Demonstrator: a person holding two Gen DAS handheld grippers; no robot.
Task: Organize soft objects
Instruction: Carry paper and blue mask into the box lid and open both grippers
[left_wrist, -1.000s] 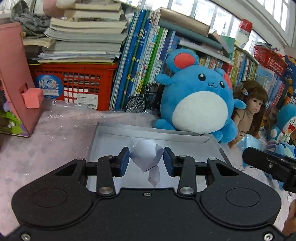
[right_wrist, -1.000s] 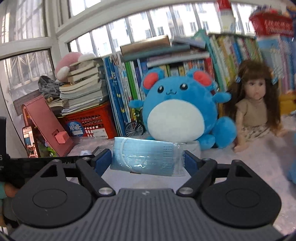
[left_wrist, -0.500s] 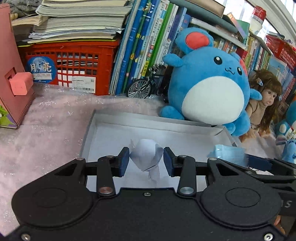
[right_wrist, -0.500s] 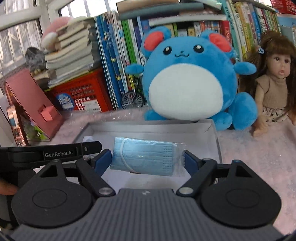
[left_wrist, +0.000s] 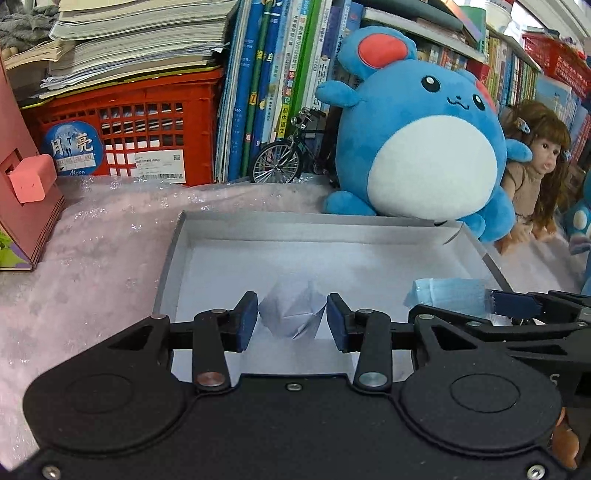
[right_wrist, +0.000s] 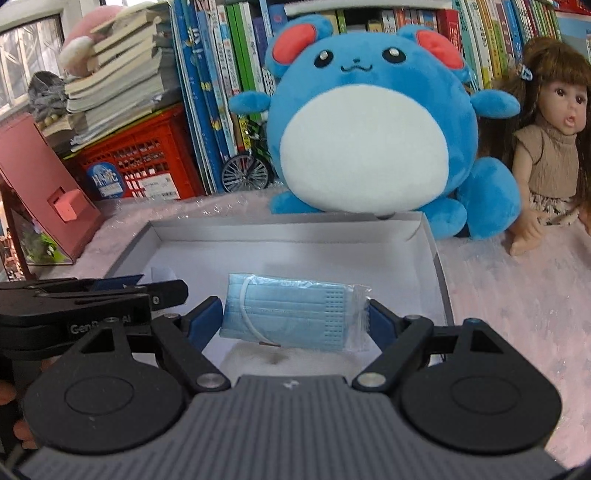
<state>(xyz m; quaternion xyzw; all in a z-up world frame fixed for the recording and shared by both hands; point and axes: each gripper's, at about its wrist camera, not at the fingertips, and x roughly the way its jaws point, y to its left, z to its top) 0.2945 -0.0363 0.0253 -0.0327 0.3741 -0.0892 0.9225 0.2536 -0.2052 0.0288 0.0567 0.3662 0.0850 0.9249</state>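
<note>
Right gripper (right_wrist: 295, 317): you clamp the blue wrapped face mask (right_wrist: 291, 314), long axis spanning finger to finger.
Left gripper (left_wrist: 291, 317): you pinch the white folded paper piece (left_wrist: 290, 314) over the grey shallow box (left_wrist: 295, 230).

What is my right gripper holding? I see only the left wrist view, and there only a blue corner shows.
Observer: The right gripper is shut on a blue face mask in a clear wrapper, gripped at its two short ends.
Operator: Is it over the box?
Observer: Yes. It hangs above the white floor of the box, towards the near side, and a shadow lies under it.
Operator: How does my left gripper stand to it?
Observer: The left gripper, with its white paper, is beside the mask's left end, apart from it.
</note>
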